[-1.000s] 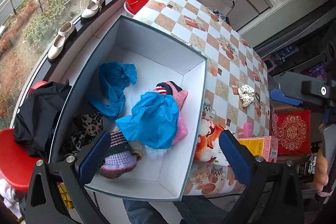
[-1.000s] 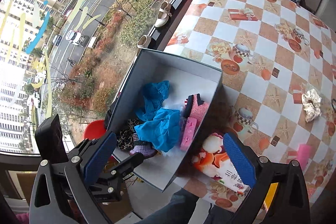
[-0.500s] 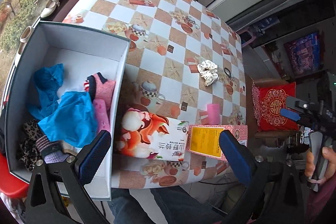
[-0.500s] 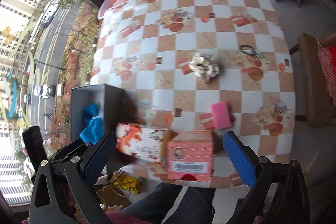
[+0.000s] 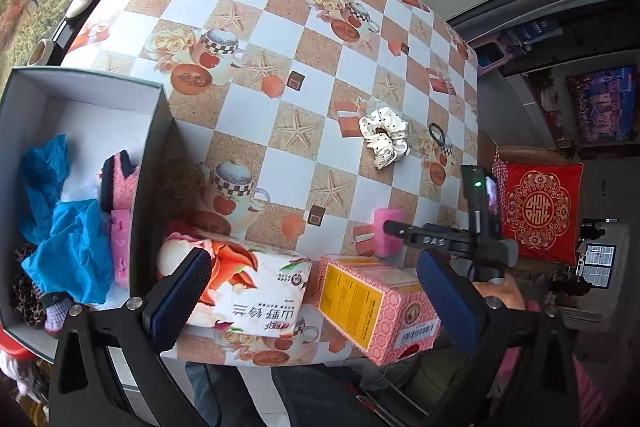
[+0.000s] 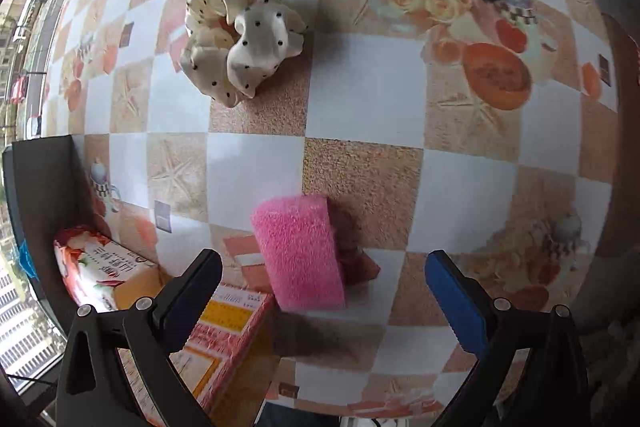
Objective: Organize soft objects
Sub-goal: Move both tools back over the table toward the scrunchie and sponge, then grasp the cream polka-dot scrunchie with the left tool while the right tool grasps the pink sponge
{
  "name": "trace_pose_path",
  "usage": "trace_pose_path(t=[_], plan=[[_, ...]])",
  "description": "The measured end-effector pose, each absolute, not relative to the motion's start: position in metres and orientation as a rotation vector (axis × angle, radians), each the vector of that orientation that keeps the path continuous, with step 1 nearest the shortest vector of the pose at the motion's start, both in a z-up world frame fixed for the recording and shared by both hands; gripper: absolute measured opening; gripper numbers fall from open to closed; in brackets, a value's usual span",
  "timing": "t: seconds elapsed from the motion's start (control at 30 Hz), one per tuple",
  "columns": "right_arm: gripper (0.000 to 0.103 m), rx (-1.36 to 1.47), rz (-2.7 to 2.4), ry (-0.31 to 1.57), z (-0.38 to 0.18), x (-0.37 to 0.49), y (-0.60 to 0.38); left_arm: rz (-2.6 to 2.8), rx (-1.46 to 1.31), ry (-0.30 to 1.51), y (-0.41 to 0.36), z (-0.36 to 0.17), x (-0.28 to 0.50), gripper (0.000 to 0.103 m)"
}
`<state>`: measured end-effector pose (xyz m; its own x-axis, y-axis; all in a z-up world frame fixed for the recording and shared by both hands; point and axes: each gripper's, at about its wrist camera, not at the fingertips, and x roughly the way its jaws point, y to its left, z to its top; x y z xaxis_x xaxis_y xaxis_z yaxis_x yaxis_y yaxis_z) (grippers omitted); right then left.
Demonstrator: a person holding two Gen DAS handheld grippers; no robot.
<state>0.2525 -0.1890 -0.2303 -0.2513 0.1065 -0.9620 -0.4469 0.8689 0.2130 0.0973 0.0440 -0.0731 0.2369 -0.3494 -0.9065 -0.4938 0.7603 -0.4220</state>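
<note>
Right wrist: right gripper (image 6: 324, 297) hovers agape above sponge (image 6: 299, 251).

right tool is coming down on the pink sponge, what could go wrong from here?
1. The pink sponge sits right beside the pink carton; the open right tool could clip or drag the carton as it closes.
2. The sponge looks soft, so a shallow pinch may let it slip.
3. The tissue pack lies between sponge and grey box; a low carry might snag it.
</note>
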Motion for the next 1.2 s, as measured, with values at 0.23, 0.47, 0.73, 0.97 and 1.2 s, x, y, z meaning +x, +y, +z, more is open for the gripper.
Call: trace_pose_path(t=[0.23, 0.47, 0.73, 0.97, 1.2], plan=[[0.103, -0.550, 0.497, 1.674, -0.252, 0.244, -0.193, 0.071, -0.622, 1.433, 0.004, -0.103, 0.189, 0.103], [0.103, -0.283, 0.415, 1.643, -0.234, 0.282, -0.276, 0.026, -0.433, 1.526, -0.055, -0.150, 0.260, 0.103], [0.103, -0.238, 0.427, 1.606, -0.232, 0.272, -0.271, 0.119, -0.337, 1.593, -0.083, -0.198, 0.301, 0.103], [0.103, -0.353, 0.409, 1.582, -0.251, 0.255, -0.242, 0.210, -0.387, 1.678, -0.078, -0.235, 0.313, 0.103], [0.103, -0.326, 0.395, 1.577, -0.252, 0.253, -0.250, 0.256, -0.309, 1.754, -0.080, -0.257, 0.313, 0.103]])
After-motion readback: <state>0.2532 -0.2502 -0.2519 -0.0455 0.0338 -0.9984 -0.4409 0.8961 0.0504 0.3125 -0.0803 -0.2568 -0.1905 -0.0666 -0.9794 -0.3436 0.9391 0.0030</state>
